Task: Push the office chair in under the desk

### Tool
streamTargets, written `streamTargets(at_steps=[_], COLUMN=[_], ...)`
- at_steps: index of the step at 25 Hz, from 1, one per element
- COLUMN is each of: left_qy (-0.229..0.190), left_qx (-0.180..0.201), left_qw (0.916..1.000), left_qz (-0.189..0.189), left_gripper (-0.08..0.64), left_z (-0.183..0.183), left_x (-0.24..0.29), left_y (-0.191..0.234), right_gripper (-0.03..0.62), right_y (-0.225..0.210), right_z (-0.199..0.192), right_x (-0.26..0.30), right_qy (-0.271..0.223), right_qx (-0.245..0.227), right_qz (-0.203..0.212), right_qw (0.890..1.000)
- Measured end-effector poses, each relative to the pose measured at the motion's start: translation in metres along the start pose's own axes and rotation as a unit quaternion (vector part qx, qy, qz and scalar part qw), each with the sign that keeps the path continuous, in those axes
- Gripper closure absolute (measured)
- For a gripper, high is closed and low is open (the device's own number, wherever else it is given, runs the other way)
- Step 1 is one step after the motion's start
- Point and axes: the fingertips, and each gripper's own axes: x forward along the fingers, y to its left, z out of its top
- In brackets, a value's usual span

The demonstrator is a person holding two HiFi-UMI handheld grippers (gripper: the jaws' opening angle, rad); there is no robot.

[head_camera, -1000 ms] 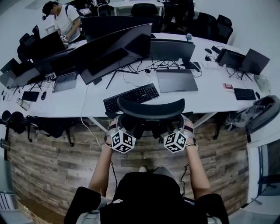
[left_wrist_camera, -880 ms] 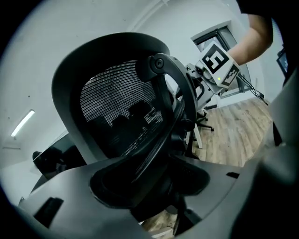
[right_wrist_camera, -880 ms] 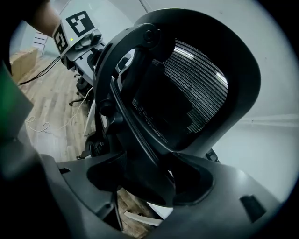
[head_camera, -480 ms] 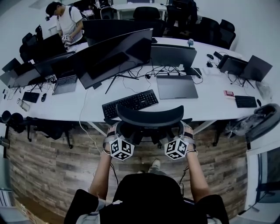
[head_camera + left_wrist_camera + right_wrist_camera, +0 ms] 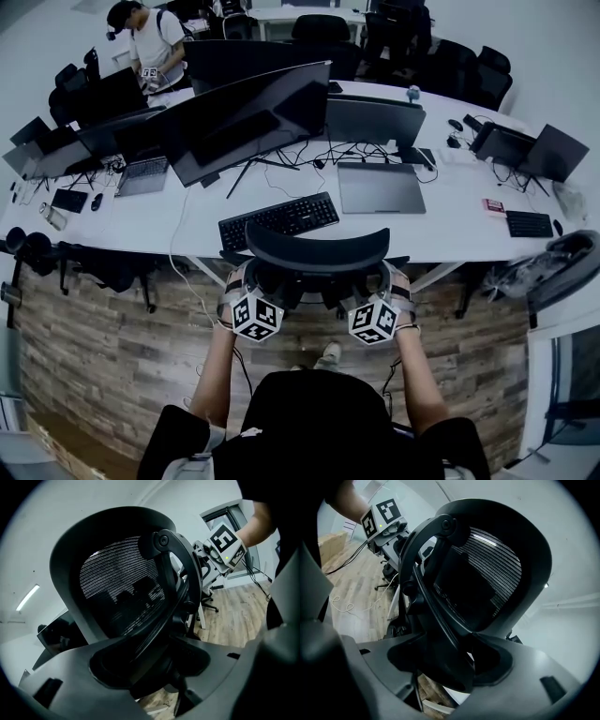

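Note:
The black mesh office chair (image 5: 317,249) stands at the front edge of the white desk (image 5: 450,211), its headrest over the desk's rim. My left gripper (image 5: 249,296) is shut on the left side of the chair's back frame (image 5: 154,620). My right gripper (image 5: 379,300) is shut on the frame's right side (image 5: 440,620). In the left gripper view, the frame fills the gap in my left gripper (image 5: 150,667). The right gripper view shows the same for my right gripper (image 5: 440,663). The seat and base are hidden under the backrest.
A keyboard (image 5: 278,219), a closed laptop (image 5: 379,187) and large monitors (image 5: 248,117) sit on the desk ahead of the chair. Another chair (image 5: 562,262) stands at the right. A person (image 5: 155,47) stands at the far left. The floor (image 5: 112,347) is wooden planks.
The chair and both grippers have edged a little toward the desk, and the person's foot below has stepped forward. Both grips on the back frame are unchanged.

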Motion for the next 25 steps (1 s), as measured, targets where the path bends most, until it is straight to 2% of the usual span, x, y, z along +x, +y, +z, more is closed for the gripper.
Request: streamTargets(at_steps=[5,8,11,15,20,25], left_qy=[0.012,0.005,-0.011,-0.026,-0.056,-0.08], left_qx=[-0.017,-0.053,-0.098,-0.121,-0.146,-0.173], left_qw=[0.9998,0.9986,0.9952,0.9922,0.9863,0.9793], left_qz=[0.001,0.004,0.005,0.019,0.051,0.067], left_gripper=[0.302,0.302,0.331,0.372,0.446,0.494], left_z=[0.0,0.002,0.006,0.008,0.019,0.028], left_x=[-0.003,-0.007,-0.015,-0.028,-0.053,-0.073], left_y=[0.0,0.002,0.005,0.012,0.025,0.028], right_gripper=[0.296,0.296,0.296,0.302,0.389,0.465], right_y=[-0.001,-0.002,-0.005,-0.008,-0.013,-0.02], right_z=[0.002,0.004,0.004,0.01,0.022,0.033], right_x=[-0.003,-0.006,-0.009,-0.016,-0.03,-0.047], right_qy=[0.002,0.0,-0.003,-0.013,-0.027,-0.046], right_qx=[0.026,0.039,0.052,0.08,0.114,0.149], right_qz=[0.007,0.005,0.001,-0.006,-0.029,-0.053], right_qw=[1.0,0.999,0.999,0.997,0.993,0.986])
